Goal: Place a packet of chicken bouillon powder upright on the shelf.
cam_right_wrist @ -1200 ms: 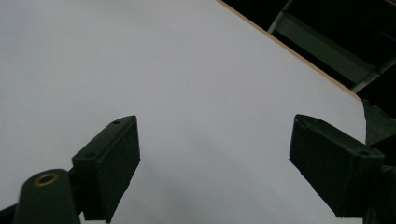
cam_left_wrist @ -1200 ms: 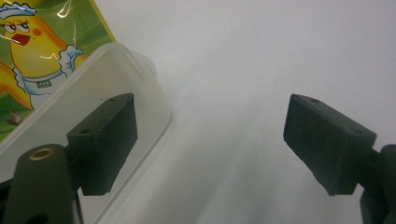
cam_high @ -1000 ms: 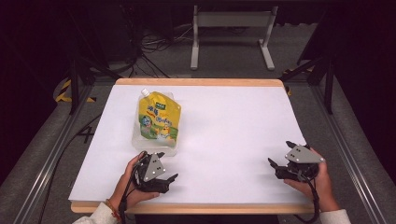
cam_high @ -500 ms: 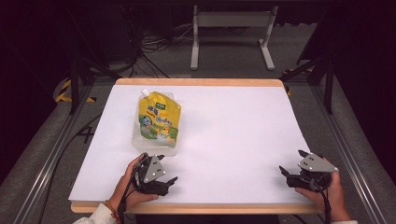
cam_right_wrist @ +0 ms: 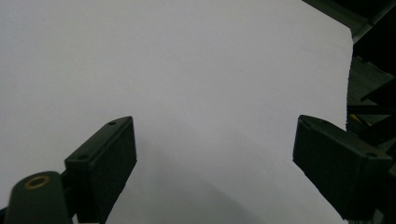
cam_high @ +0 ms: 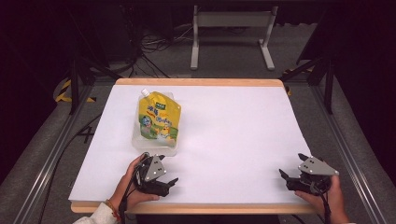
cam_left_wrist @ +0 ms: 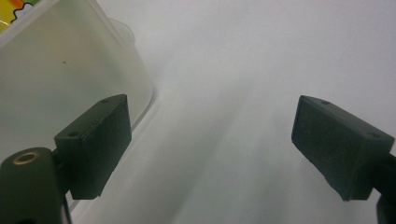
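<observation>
A yellow spouted pouch [cam_high: 159, 120] lies flat on a clear plastic container [cam_high: 140, 145] at the left middle of the white table [cam_high: 233, 135]. My left gripper [cam_high: 165, 171] sits just in front of that container near the table's front edge. Its jaws have just been opening and stand wide with nothing between them. In the left gripper view [cam_left_wrist: 210, 126] the container's wall [cam_left_wrist: 70, 65] is close by the left fingertip, with a corner of the pouch [cam_left_wrist: 11, 9] above it. My right gripper [cam_high: 292, 166] rests open at the front right corner, over bare white surface [cam_right_wrist: 215, 140].
A wooden rim [cam_high: 196, 82] borders the white sheet. The sheet's right edge [cam_right_wrist: 348, 79] is close to my right gripper, with dark framing beyond it. Metal rails [cam_high: 56, 149] run along both sides, and a grey stand [cam_high: 231, 28] and cables lie on the floor behind.
My right gripper has shifted to the right and toward the front edge of the table. The left gripper and the pouch have stayed where they were.
</observation>
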{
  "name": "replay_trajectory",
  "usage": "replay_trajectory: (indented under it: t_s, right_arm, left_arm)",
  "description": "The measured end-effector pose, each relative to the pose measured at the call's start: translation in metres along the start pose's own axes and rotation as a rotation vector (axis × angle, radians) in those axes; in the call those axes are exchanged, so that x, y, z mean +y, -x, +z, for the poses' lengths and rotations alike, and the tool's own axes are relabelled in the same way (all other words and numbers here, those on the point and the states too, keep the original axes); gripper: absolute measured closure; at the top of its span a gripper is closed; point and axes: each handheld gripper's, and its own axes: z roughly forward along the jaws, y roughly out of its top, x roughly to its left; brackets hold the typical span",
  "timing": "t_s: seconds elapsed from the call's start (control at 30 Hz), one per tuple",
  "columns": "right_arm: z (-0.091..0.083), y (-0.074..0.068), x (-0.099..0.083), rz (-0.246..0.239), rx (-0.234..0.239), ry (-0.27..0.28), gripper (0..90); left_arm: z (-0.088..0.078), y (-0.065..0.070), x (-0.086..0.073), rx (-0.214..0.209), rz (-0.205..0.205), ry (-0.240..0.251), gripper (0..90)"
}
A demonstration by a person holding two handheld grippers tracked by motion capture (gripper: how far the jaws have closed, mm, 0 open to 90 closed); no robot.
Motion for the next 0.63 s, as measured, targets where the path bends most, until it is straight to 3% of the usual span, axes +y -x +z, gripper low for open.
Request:
replay_trajectory:
  t_s: [0.1,0.63]
  right_arm:
    - [0.0012,-0.0025,0.0004,-0.020,-0.002,-0.008,14.1]
    - [0.0004,-0.0015,0.0020,-0.001,0.006,0.010,14.1]
  left_arm:
    - [0.0006,-0.0002,-0.0001,-0.003,0.000,-0.006,12.3]
    - [0.0017,-0.0017,0.0013,-0.008,-0.011,-0.013,11.7]
